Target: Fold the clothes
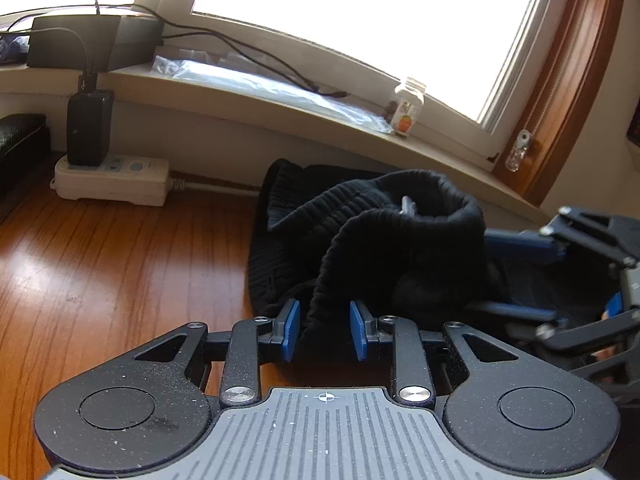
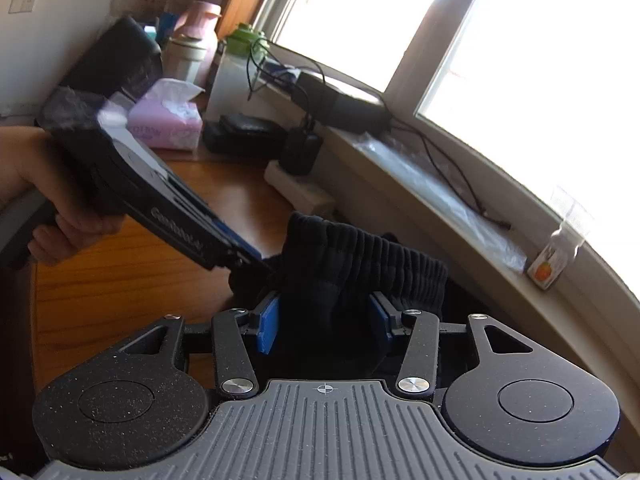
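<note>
A black ribbed knit garment (image 1: 400,240) lies bunched on the wooden table (image 1: 120,260) below the window sill. My left gripper (image 1: 324,330) has a thick fold of it filling the space between its blue pads (image 1: 290,330). From the right, my right gripper's blue fingers (image 1: 520,240) reach into the same heap. In the right wrist view the garment (image 2: 360,260) stands up in a ribbed ridge, and my right gripper (image 2: 324,320) has its pads against both sides of it. A hand (image 2: 60,208) holds the left gripper (image 2: 256,262), whose tip is buried in the cloth.
A white power strip (image 1: 112,178) with a black adapter sits at the table's back. On the sill lie a clear plastic bag (image 1: 280,88), cables and a small bottle (image 1: 406,108). A pink tissue pack (image 2: 168,120), flasks and black boxes crowd the far left corner.
</note>
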Motion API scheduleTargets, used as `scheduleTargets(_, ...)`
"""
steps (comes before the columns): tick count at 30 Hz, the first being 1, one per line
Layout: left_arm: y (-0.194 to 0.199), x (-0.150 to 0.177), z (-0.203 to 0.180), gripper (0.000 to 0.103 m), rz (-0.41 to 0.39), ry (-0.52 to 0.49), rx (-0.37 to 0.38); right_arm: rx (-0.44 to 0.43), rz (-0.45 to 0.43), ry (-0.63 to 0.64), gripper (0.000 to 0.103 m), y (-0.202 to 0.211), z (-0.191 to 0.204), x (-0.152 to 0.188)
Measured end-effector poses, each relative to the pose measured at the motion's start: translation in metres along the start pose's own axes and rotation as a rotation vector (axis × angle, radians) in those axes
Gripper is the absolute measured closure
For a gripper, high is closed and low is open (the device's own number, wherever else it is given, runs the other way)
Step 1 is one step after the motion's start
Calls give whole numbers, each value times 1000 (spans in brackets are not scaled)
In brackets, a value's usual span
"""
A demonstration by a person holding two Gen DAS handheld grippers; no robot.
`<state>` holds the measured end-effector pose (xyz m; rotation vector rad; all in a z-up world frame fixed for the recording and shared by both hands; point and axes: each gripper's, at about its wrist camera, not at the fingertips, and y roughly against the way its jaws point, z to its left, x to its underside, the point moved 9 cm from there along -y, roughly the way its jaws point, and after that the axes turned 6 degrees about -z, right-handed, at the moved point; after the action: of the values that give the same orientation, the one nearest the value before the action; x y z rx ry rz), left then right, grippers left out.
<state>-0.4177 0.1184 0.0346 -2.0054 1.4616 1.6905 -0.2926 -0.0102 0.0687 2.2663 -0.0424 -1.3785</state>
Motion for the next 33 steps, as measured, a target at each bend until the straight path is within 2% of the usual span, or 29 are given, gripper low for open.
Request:
scheduleTargets(1,2,-1,1,74,-5,0,-4,-25,3,-24,86,0,-1,3)
scheduleTargets(3,6,-4,6,74,-16,4,-13,-62,-3,-81,88,5,-7,5)
scheduleTargets(7,17,-14,25,74,-44,44,-38,-189,-28,-207,91,27,-12,0)
scheduleTargets(10,26,-25,40,74,-67,80,-60,-287,-49,-247,91,50,6,-11)
scheduleTargets(17,35,-48,51,74,-88,68,-100,-479,-48,-229,92,93,56,-20)
scheduleTargets(19,25,-47,52,74,-67,69,-92,-475,-38,-186,92,93,64,-12)
scheduleTargets(22,4,-44,54,74,-21,75,-81,-489,-17,-188,92,89,70,0)
scheduleTargets(26,-29,-45,56,63,30,82,-52,-506,22,-149,92,85,85,17)
scheduleTargets(29,-50,-50,52,63,57,64,-29,-503,32,-148,92,79,94,27)
scheduleTargets(33,-78,-52,42,63,128,-23,-21,-479,11,-145,92,80,95,26)
